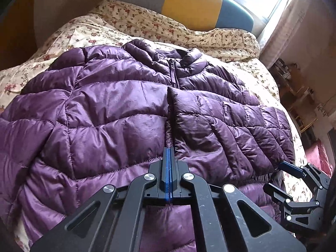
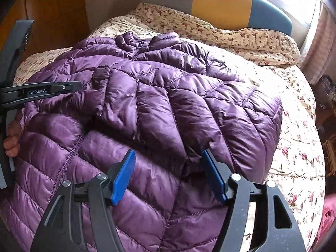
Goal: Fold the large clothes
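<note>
A purple quilted jacket (image 1: 117, 109) lies front up on a bed with a flowered cover (image 1: 220, 40), its collar (image 1: 189, 61) toward the headboard (image 1: 193, 4) and its hem toward the cameras. The zipper (image 2: 69, 153) is closed along the middle. One sleeve (image 2: 178, 113) is already laid across the chest, so the fold seems to be at its early stage — the sleeves are coming in, but the body is not yet doubled.

The left gripper (image 1: 169, 153) has its blue pads pressed together with no cloth visible between them; it hovers just above the lower front, near the zipper line. The right gripper (image 2: 168, 168) stands wide open, its two blue fingers (image 2: 124, 176) spread above the cuff end of the folded sleeve, close to the fabric but not holding it. In the left wrist view the same right gripper shows at the jacket's right edge, also open.

I judge the next move is to take the hem or the side edge and bring it over. This calls for the left gripper to open first, and for both tools to pinch through the puffy layers at matching places — the shiny fabric will probably slip, and the filling will spring back, so a firm grip and some pressing down after the fold will be needed
</note>
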